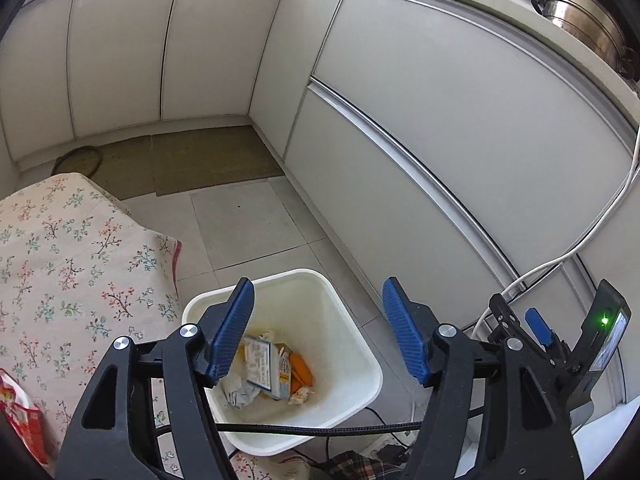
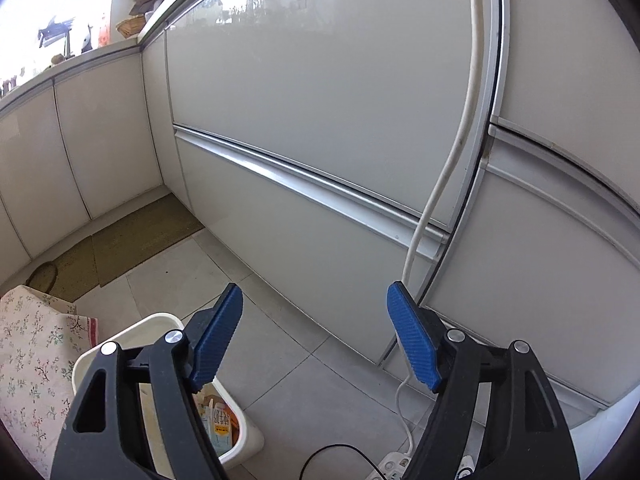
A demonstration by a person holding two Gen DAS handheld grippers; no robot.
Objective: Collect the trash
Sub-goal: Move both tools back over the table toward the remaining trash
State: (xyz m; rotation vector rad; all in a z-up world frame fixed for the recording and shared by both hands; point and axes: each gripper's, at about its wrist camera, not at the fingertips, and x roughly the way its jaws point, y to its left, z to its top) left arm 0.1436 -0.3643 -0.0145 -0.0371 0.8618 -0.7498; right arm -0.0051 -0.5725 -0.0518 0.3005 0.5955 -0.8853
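A white plastic trash bin (image 1: 352, 376) stands on the tiled floor below my left gripper (image 1: 318, 300), which is open and empty above it. Inside lie a printed carton (image 1: 266, 368), an orange piece (image 1: 302, 366) and crumpled paper (image 1: 240, 392). My right gripper (image 2: 314, 304) is open and empty, to the right of the bin (image 2: 86, 364), over bare floor. It also shows at the right edge of the left wrist view (image 1: 540, 326). A red snack wrapper (image 1: 18, 412) lies on the floral cloth at the far left.
A table with a floral cloth (image 1: 68, 264) is left of the bin. Grey cabinet fronts (image 1: 440, 128) run along the right and back. Brown mats (image 1: 208, 160) lie in the corner. A white cable (image 2: 448, 168) hangs to a power strip (image 2: 394, 462). A steel pot (image 1: 580, 20) stands on the counter.
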